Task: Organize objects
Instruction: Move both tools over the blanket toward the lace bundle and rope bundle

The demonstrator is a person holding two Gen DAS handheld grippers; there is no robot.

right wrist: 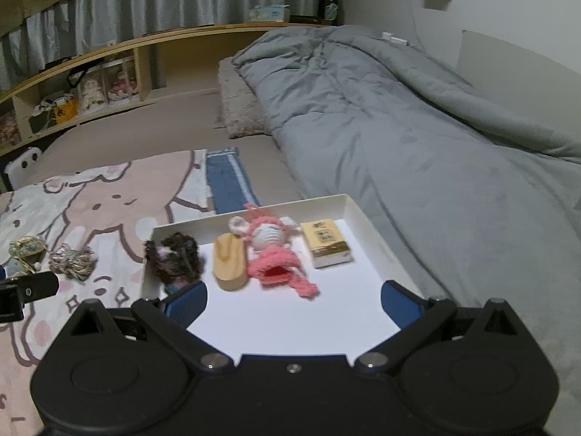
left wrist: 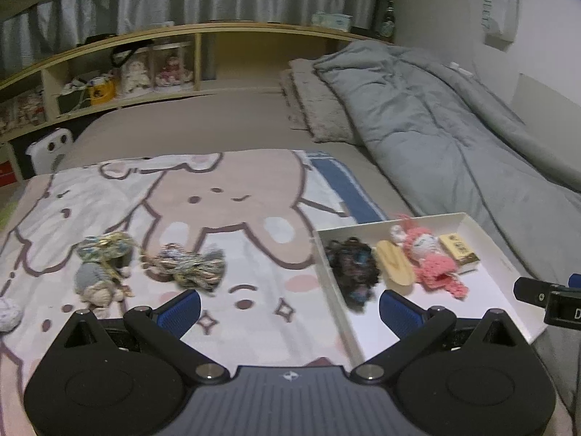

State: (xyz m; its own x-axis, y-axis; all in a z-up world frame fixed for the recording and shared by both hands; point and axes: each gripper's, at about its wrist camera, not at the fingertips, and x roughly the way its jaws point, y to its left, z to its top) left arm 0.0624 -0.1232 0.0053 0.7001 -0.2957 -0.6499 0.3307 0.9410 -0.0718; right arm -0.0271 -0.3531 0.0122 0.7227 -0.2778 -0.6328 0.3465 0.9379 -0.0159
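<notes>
Left wrist view shows your left tool (left wrist: 288,310) with its blue pads spread wide apart and nothing between them, hovering low over the cartoon blanket (left wrist: 225,196) at the left edge of the white tray (left wrist: 508,265). Your right tool (right wrist: 294,303) is likewise spread and empty, poised over the near, bare part of the tray.

In the tray lie a dark yarn bundle (right wrist: 174,259), a wooden oval piece (right wrist: 228,263), a pink crochet doll (right wrist: 276,250) and a small yellow box (right wrist: 326,241), side by side along the far half. Outside it, on the blanket to the left, wait a multicoloured yarn bundle (left wrist: 189,267), a blue-and-gold yarn bundle (left wrist: 105,247) and a grey crochet doll (left wrist: 96,285).

These loose pieces look light, soft and squashy; they should not slip, but stray strands may snag or trail. Take the multicoloured bundle across its thick middle, not by a loose end, and pinch the grey doll at the body.

Both tools point forward along the bed, tilted slightly down. Your left one is the nearer to the remaining pieces, so it seems the natural one to reach left.
</notes>
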